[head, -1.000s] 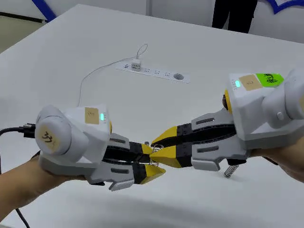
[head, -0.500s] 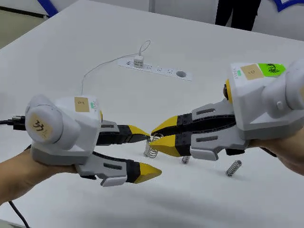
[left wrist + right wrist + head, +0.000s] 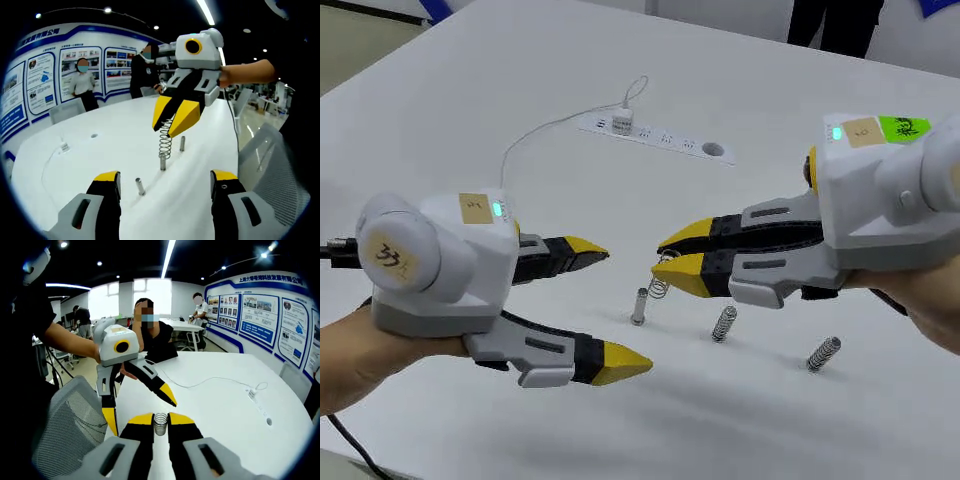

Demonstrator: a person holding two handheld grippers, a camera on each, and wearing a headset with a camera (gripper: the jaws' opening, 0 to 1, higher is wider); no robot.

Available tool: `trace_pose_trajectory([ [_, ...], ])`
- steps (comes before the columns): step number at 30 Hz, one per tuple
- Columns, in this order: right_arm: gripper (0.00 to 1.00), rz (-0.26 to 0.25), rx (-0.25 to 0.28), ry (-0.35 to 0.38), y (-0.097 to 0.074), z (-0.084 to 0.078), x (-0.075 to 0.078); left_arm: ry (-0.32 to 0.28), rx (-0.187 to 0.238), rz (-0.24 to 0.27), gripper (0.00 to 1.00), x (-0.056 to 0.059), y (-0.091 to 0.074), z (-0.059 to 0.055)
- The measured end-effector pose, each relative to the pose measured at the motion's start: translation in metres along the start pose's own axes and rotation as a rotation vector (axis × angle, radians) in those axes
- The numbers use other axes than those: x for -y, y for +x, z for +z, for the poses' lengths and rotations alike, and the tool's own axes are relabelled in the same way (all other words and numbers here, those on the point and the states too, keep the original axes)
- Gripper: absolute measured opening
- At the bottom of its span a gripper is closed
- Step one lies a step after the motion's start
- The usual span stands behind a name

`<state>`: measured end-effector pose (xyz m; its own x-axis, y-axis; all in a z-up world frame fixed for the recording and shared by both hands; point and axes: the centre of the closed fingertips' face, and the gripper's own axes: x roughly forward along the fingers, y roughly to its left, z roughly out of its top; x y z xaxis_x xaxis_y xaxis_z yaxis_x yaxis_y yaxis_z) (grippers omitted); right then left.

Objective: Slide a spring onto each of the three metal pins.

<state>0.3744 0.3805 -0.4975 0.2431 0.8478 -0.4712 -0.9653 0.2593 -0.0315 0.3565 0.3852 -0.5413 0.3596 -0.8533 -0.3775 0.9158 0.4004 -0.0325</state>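
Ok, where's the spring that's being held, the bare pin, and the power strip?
spring [image 3: 160,424]: right gripper view, its front coils.
pin [image 3: 639,305]: head view, middle of its shaft.
power strip [image 3: 665,141]: head view, middle of its top.

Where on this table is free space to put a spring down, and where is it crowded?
Bare table lies left of the cable, and between the power strip and the right gripper. Crowded: around the bare pin and two sprung pins, where that gripper holds a spring and the open left gripper faces it.
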Motion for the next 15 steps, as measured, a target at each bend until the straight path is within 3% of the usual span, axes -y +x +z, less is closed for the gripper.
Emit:
trace_pose_trajectory([
  [15, 0.10, -0.071, -0.019, 0.035, 0.013, -0.013, 0.031, -0.022, -0.026, 0.050, 0.90, -0.013, -0.004, -0.012],
])
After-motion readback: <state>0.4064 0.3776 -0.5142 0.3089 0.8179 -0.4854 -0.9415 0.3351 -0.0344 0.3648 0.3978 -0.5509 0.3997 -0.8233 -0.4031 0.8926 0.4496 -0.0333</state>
